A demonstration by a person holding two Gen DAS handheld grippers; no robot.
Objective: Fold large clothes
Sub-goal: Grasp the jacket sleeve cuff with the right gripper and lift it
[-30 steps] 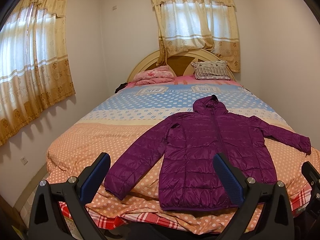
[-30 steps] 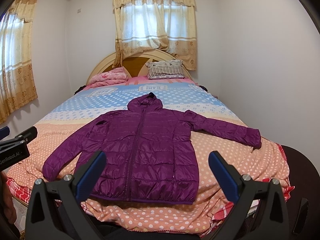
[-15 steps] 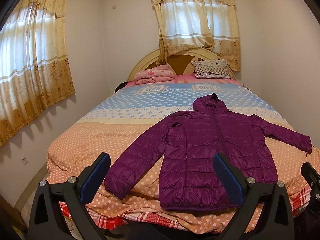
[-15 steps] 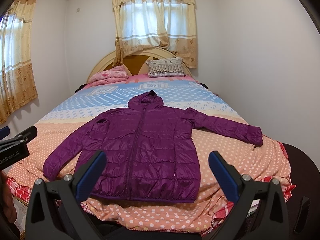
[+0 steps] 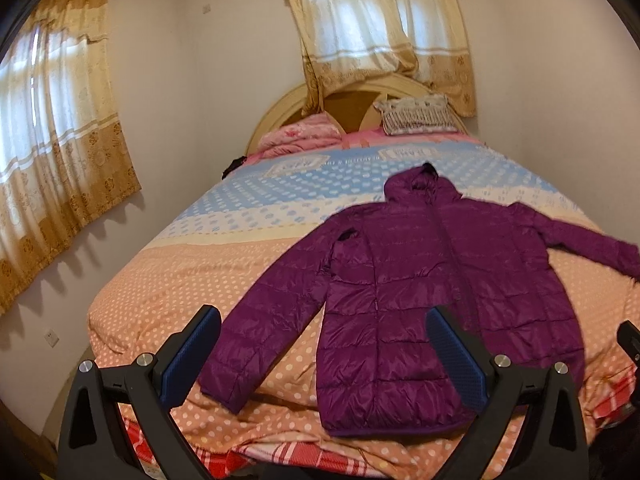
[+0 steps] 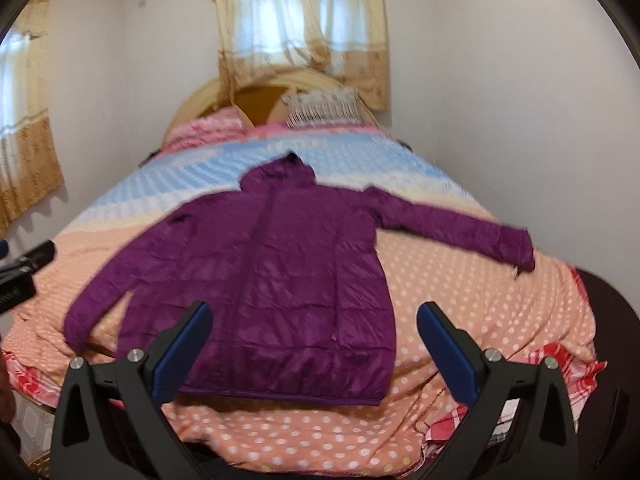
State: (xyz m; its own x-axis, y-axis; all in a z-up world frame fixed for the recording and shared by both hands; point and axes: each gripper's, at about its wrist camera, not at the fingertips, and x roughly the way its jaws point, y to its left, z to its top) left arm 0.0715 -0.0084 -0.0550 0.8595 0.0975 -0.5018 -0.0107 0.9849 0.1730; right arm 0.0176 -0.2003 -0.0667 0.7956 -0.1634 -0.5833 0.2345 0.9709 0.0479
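Purple jacket laid flat on bed, left gripper and right gripper held wide apart, nothing gripped.

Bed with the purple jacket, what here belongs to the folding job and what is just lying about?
Job: purple quilted hooded jacket; left gripper; right gripper, both open.
Lying about: pink folded blanket; striped grey pillow; dotted bedspread.

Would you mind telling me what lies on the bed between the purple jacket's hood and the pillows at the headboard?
Only bare blue dotted bedspread separates the hood from the pillows; the left wrist view shows this clearly.
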